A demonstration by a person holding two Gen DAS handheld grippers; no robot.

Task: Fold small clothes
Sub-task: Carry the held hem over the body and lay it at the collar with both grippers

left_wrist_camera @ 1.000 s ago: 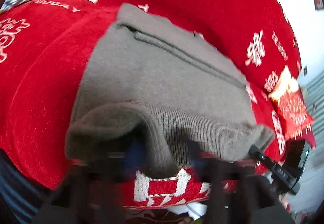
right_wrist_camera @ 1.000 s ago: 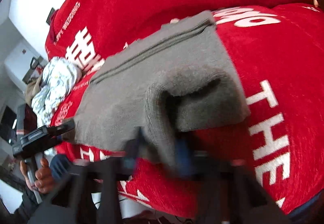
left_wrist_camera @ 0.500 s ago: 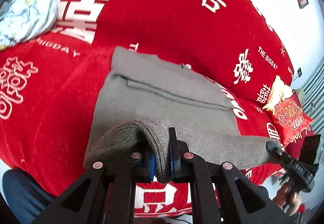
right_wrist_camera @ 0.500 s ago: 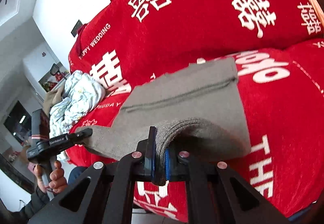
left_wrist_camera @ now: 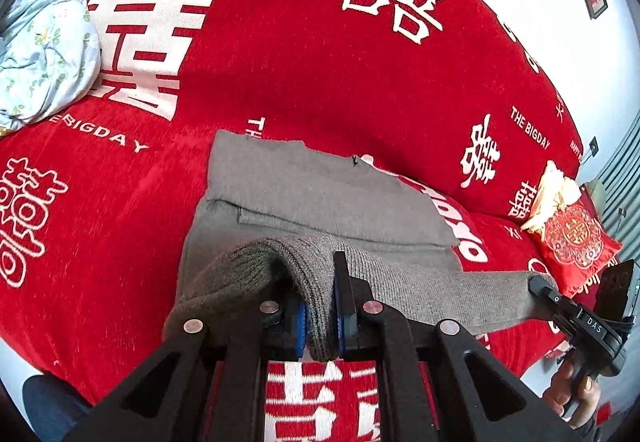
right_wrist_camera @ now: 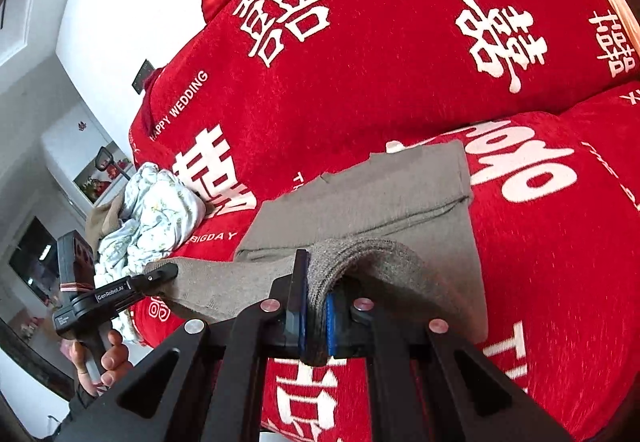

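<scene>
A grey knitted garment (left_wrist_camera: pixel 320 198) lies on the red sofa seat (left_wrist_camera: pixel 100 226), its near hem lifted off the cushion. My left gripper (left_wrist_camera: pixel 320 316) is shut on the left corner of that hem, the ribbed cloth pinched between the blue pads. My right gripper (right_wrist_camera: pixel 316 316) is shut on the other corner of the grey garment (right_wrist_camera: pixel 384 198). The hem stretches taut between the two. In the left wrist view the right gripper (left_wrist_camera: pixel 540 288) shows at the right edge; in the right wrist view the left gripper (right_wrist_camera: pixel 168 272) shows at the left.
A crumpled pale blue floral cloth (left_wrist_camera: pixel 44 50) lies at the sofa's left end, also seen as the cloth (right_wrist_camera: pixel 156 210) in the right wrist view. A red embroidered cushion (left_wrist_camera: pixel 572 238) sits at the right end. The red backrest (left_wrist_camera: pixel 320 42) rises behind. A person's hand (right_wrist_camera: pixel 108 358) grips the left handle.
Both grippers closed on the garment's near hem and lifted it off the seat. The views have risen and tilted up, showing more of the backrest.
</scene>
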